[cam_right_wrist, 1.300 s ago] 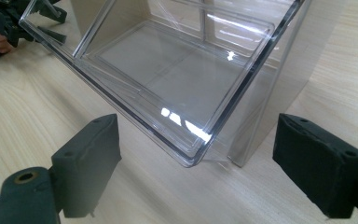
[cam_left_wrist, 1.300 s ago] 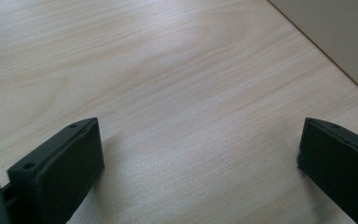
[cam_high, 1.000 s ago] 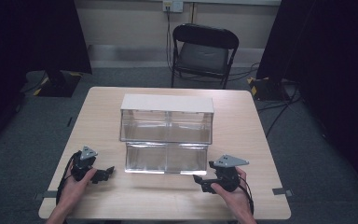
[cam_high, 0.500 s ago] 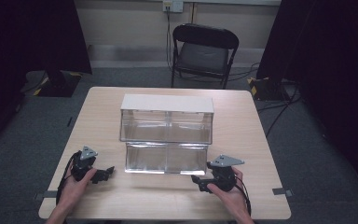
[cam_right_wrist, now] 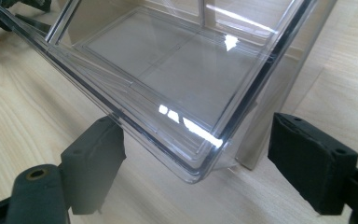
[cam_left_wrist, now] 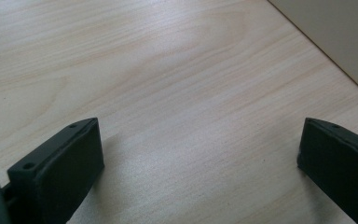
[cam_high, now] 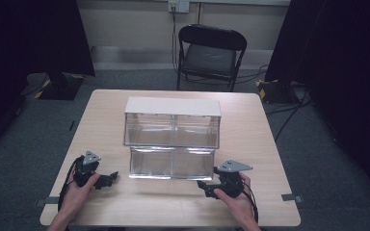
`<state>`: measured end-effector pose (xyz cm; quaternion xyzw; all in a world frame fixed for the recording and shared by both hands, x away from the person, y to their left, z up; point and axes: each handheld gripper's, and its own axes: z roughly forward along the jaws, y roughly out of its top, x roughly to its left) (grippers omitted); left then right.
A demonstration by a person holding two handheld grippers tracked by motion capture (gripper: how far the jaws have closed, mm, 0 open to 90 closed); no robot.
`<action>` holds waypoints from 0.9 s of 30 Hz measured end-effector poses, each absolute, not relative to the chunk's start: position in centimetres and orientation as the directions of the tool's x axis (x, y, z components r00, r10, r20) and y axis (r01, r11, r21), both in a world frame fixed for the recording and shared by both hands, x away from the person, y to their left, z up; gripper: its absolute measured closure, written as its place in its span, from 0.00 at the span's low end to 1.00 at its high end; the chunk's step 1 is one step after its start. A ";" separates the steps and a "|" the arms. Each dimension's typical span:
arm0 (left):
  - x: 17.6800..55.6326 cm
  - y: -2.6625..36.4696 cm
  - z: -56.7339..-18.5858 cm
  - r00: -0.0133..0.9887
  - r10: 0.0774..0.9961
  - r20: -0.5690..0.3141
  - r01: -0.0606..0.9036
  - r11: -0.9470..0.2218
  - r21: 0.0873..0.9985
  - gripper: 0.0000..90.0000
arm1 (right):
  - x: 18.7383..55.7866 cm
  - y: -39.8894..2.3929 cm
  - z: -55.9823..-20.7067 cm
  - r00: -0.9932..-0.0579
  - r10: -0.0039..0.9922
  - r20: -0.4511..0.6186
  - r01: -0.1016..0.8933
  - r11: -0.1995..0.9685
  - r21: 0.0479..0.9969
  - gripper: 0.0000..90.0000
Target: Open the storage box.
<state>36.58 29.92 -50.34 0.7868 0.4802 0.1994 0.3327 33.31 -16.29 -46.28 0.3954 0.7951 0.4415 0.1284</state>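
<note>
So, counting it up: one light wood desk (cam_high: 250, 144), one clear plastic drawer unit (cam_high: 172, 122) with a white top sitting around the middle of it, two claws, two hands, and one black folding chair (cam_high: 211, 53) off at 12 o'clock behind the desk.

The unit looks like two tiers. The lower drawer (cam_high: 171, 162) sticks out toward the person at 6 o'clock. It's see-through, with a divider down the middle, and I can't spot anything inside.

The left claw (cam_high: 107, 179) sits at about 7 o'clock from the unit, held in the left hand (cam_high: 77, 192), low over bare wood. In the left gripper view its jaws are spread wide with nothing between them but desk, and a pale corner of the unit shows at upper right.

The right claw (cam_high: 206, 186) is at roughly 5 o'clock, in the right hand (cam_high: 233, 197). In the right gripper view its jaws are also wide apart, with the drawer's near corner (cam_right_wrist: 200, 163) poking between them. Neither jaw is clearly touching the plastic.

Dark curtains hang on both sides, and cables run along the floor at 2 o'clock.
</note>
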 end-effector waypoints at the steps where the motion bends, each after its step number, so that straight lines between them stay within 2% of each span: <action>1: 36.6 29.9 -50.3 0.459 0.888 -0.006 0.623 -0.318 0.715 0.00 | 33.3 -16.3 -46.3 -0.654 0.742 0.145 0.515 0.297 0.804 0.20; 27: 36.6 29.9 -50.3 0.459 0.889 -0.005 0.623 -0.317 0.715 0.00 | 33.0 -16.3 -46.1 -0.662 0.739 0.128 0.496 0.304 0.813 0.20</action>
